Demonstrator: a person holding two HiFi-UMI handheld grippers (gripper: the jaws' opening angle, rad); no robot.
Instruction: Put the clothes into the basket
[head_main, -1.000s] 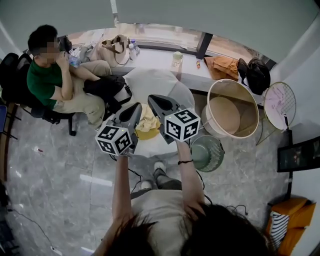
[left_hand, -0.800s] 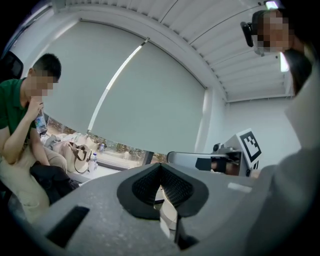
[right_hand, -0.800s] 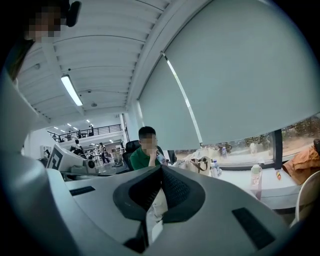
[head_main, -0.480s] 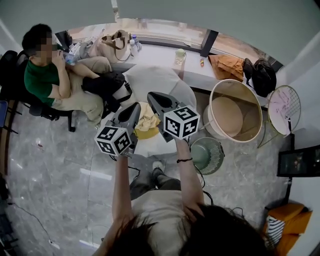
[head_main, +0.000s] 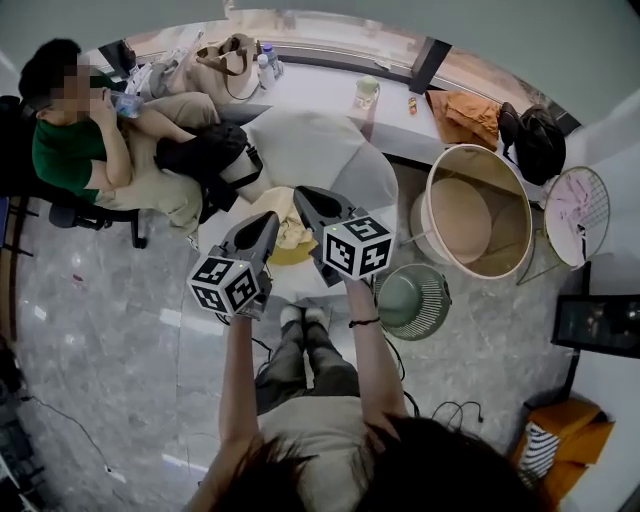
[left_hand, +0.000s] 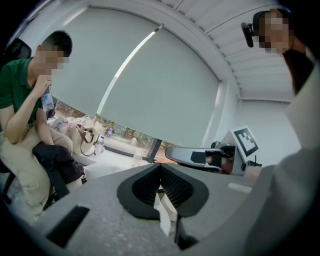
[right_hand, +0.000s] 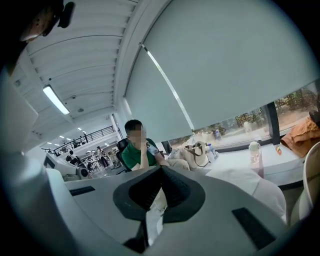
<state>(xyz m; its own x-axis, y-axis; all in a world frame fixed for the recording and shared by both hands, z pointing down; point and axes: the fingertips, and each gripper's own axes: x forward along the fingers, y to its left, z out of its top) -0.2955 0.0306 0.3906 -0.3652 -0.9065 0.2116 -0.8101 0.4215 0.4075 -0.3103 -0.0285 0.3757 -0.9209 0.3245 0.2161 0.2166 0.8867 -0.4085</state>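
A crumpled pale yellow garment (head_main: 293, 238) lies on a small white round table (head_main: 300, 288) in front of me. My left gripper (head_main: 272, 220) hangs just left of the garment with its jaws together and nothing between them (left_hand: 160, 166). Just above the garment's far right side is my right gripper (head_main: 300, 195), also shut and empty (right_hand: 161, 169). The big round beige basket (head_main: 460, 220) stands on the floor to the right, with nothing showing inside. A large white cloth heap (head_main: 320, 150) lies beyond the table.
A person in a green shirt (head_main: 70, 150) sits at the left, close to the table. A green wire fan (head_main: 412, 300) stands between me and the basket. The window ledge holds bags, a bottle (head_main: 365, 92), orange cloth (head_main: 470, 112) and a black backpack (head_main: 540, 140).
Both grippers have sunk a little toward the table and rolled slightly, staying shut. The head view has tipped, so the room slid upward in the picture.
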